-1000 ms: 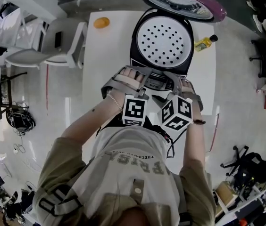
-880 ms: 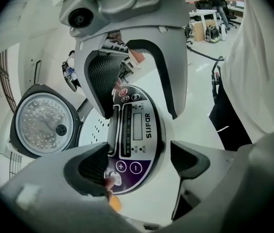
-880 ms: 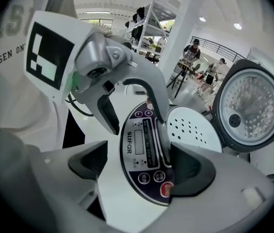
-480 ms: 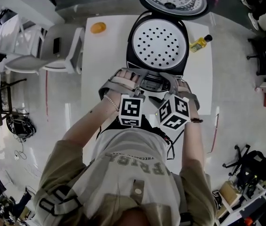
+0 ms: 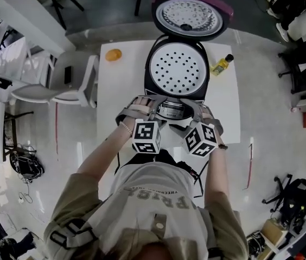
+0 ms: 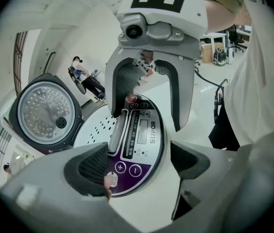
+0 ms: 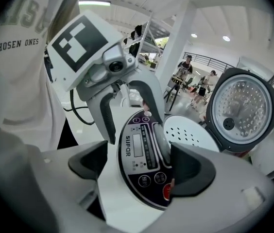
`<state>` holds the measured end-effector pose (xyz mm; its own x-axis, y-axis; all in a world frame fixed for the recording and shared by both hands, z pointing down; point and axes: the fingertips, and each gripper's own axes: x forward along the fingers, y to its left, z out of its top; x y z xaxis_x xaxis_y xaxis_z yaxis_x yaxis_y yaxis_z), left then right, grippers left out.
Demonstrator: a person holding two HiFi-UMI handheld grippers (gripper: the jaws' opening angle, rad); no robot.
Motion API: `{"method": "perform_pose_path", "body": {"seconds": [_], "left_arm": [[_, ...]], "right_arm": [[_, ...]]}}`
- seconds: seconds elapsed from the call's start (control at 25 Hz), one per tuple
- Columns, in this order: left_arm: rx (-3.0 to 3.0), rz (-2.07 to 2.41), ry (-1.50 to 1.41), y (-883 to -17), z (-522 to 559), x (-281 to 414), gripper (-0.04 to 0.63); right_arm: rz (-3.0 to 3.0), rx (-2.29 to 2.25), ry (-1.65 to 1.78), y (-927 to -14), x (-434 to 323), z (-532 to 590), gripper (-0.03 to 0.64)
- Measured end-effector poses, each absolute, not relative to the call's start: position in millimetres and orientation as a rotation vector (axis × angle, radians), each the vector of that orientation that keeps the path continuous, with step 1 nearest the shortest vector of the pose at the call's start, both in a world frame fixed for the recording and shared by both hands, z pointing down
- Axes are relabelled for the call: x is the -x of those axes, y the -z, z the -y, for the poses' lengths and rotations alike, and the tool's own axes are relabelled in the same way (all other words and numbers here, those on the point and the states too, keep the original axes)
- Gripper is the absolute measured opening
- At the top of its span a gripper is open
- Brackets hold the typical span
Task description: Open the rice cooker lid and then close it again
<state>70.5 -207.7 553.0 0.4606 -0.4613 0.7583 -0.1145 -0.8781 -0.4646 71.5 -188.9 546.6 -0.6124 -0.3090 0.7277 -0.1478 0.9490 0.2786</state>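
The black rice cooker (image 5: 152, 88) stands on the white table (image 5: 115, 96) with its purple-rimmed lid (image 5: 191, 15) raised upright behind it. The perforated white inner plate (image 5: 177, 66) is uncovered. My left gripper (image 5: 155, 106) and right gripper (image 5: 192, 108) both hover at the cooker's front control panel (image 5: 169, 111), side by side. In the left gripper view my left gripper (image 6: 139, 161) is open, with the panel (image 6: 139, 140) seen between its pads and the lid (image 6: 44, 113) at the left. In the right gripper view my right gripper (image 7: 142, 166) is open over the same panel (image 7: 139, 154). Neither holds anything.
An orange (image 5: 114, 54) lies at the table's far left corner and a yellow bottle (image 5: 221, 65) to the right of the cooker. A white chair (image 5: 61, 80) stands left of the table. People stand far off in the room (image 7: 188, 64).
The head view has shifted, so the whole open lid now shows. Both grippers stay at the front panel and have turned slightly. The lid stays open.
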Motion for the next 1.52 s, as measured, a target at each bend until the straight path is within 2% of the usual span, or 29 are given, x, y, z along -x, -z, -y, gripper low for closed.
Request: {"method": "perform_pose_path", "body": {"seconds": [0.2,0.52,0.84,1.16,1.52], "left_arm": [[2.495,-0.554,1.323,-544.8,205.0,-60.6,0.413],[2.732,-0.840,1.008,-493.7,234.0,-20.2,0.413],[2.768,-1.029,0.782,-455.0,274.8,29.0,0.411],[2.780,-1.024,0.693,-436.4,296.9,38.1,0.411],[2.760,-1.066,0.713,-440.5,326.7,33.1,0.411]], "right_arm": [[2.396,-0.453,0.108,-524.8,-72.7,193.1,0.392],[2.690,-0.759,-0.071,-463.3,-86.9,207.3,0.391],[2.678,-0.977,-0.057,-441.6,-106.6,223.7,0.391],[2.692,-1.229,-0.082,-421.9,-125.5,252.8,0.391],[2.676,-1.243,-0.140,-424.9,-145.3,286.4,0.391]]}}
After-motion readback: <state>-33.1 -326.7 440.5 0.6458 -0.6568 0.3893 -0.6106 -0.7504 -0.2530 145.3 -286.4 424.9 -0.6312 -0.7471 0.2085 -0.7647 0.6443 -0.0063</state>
